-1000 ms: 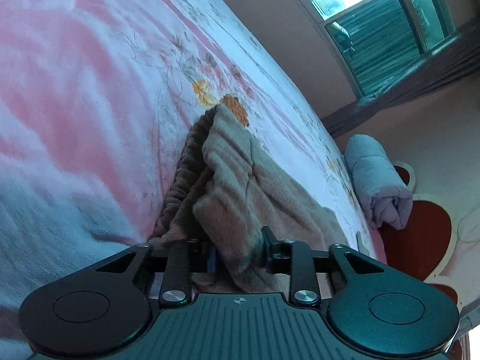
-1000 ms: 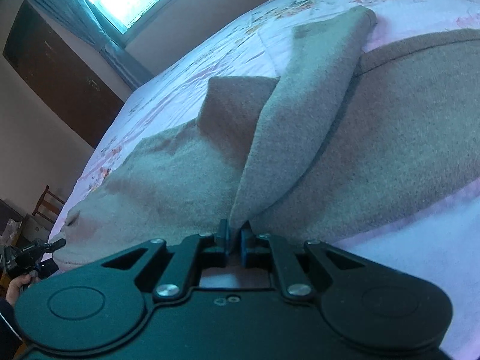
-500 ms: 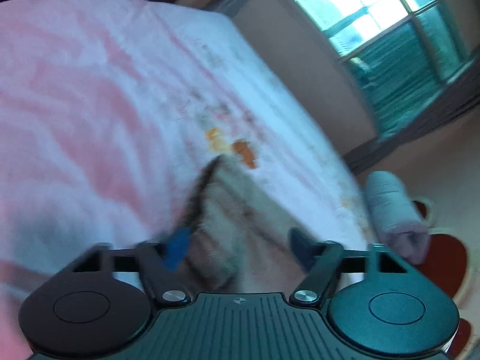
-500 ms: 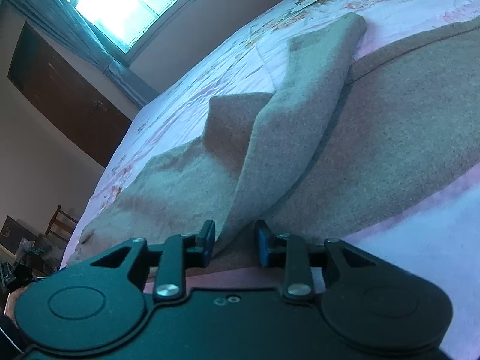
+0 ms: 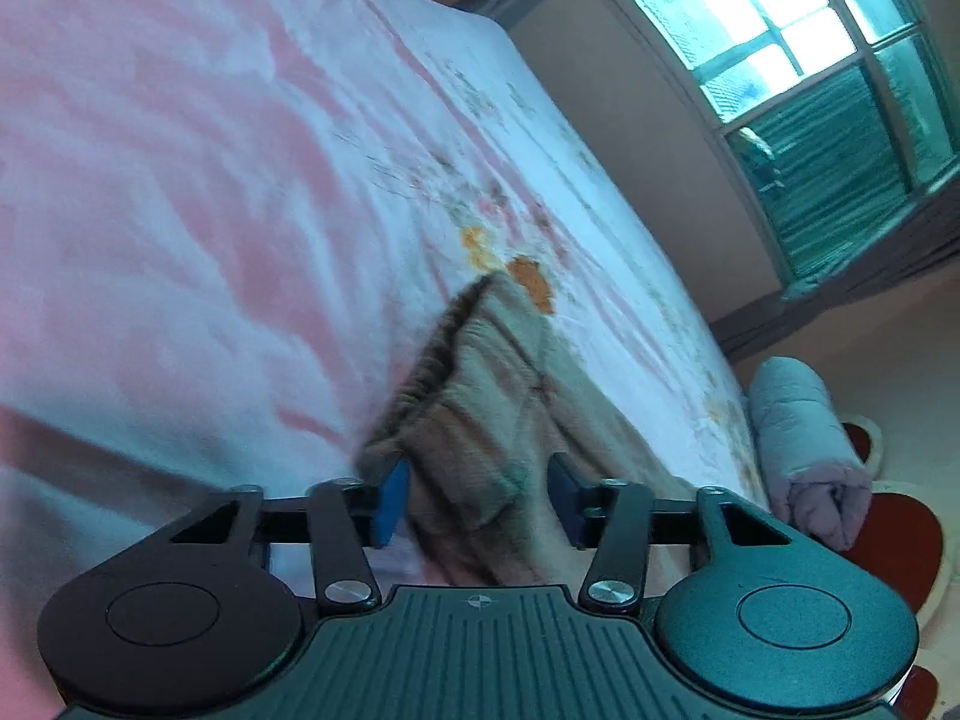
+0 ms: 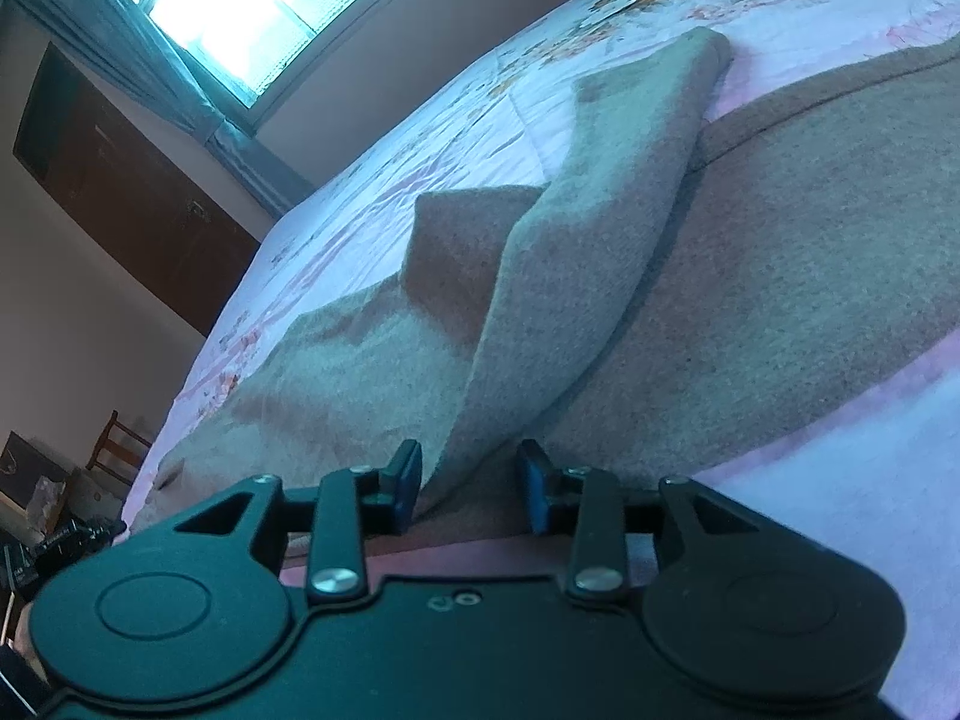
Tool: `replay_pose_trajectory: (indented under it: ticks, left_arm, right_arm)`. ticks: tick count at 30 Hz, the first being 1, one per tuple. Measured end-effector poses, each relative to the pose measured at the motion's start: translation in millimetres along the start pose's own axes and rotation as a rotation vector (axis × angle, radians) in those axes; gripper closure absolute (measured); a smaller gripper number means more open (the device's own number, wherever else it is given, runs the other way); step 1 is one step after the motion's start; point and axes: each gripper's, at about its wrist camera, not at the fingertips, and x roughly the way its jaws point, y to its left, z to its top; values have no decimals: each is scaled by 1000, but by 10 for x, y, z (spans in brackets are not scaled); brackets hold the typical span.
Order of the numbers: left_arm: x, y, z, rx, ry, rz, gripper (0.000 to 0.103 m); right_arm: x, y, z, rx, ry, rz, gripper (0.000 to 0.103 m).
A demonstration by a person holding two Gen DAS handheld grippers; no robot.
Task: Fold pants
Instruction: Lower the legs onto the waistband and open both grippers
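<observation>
Broadly, the bed (image 5: 180, 192) with its pink flowered sheet fills everything ahead of both grippers, and the pants (image 6: 750, 276) lie spread over it, the tan cloth running from just in front of the right gripper (image 6: 471, 489) away to its right and far left. One raised fold of a leg stands up directly ahead of that gripper and comes down between its fingers; its jaws are opening, with gaps showing beside the cloth, so it looks let go. The left gripper (image 5: 477, 501) has the gathered waistband end of the pants (image 5: 480, 396) between its fingers, jaws closing, pads not yet pressing. I judge the step to be a fresh grasp at the waist, between folds. Next calls for the left to clamp firmly on all layers and the right to find a new edge. Beyond the bed's edge, right of the left gripper, a rolled blanket (image 5: 804, 450) lies on the floor; nothing blocks either hand.
</observation>
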Motion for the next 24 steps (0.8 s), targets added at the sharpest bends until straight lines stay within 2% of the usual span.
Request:
replay_pose_trajectory:
  ticks: [2, 3, 4, 5, 8, 13, 16, 17, 19, 22, 23, 24]
  left_arm:
    - [24, -54, 44, 12, -33, 4, 89]
    - [-3, -78, 74, 12, -66, -30, 90]
    - [-29, -108, 96, 25, -92, -53, 90]
    - [-21, -142, 114, 55, -96, -46, 90]
    - [156, 14, 73, 45, -19, 54, 90]
    - [49, 156, -4, -18, -52, -7, 87]
    - [-98, 48, -13, -4, -98, 24, 72]
    - [-156, -19, -30, 29, -117, 45, 62]
    - [-265, -274, -114, 140, -147, 76, 54]
    - [-262, -757, -352, 339, -165, 154, 30]
    - [-198, -917, -474, 407, -171, 182, 23]
    - [-141, -1032, -571, 448, -172, 209, 23]
  right_arm:
    - [2, 7, 1, -4, 1, -3, 75]
    - [-2, 4, 3, -3, 0, -2, 75]
    - [-10, 1, 4, -1, -2, 0, 75]
    - [-16, -6, 8, 1, -5, 2, 75]
    - [-6, -17, 3, 4, -6, 3, 75]
    - [-9, -28, 13, 9, -3, 10, 74]
    - [-54, -32, 26, 19, -15, 15, 67]
    - [-83, -28, 33, 24, -23, 16, 64]
    - [-184, -25, 60, 35, -52, 21, 61]
    - [-344, -27, 108, 44, -104, 4, 56]
    - [-376, -29, 128, 45, -115, -11, 51]
    - [-419, -23, 157, 38, -126, -37, 48]
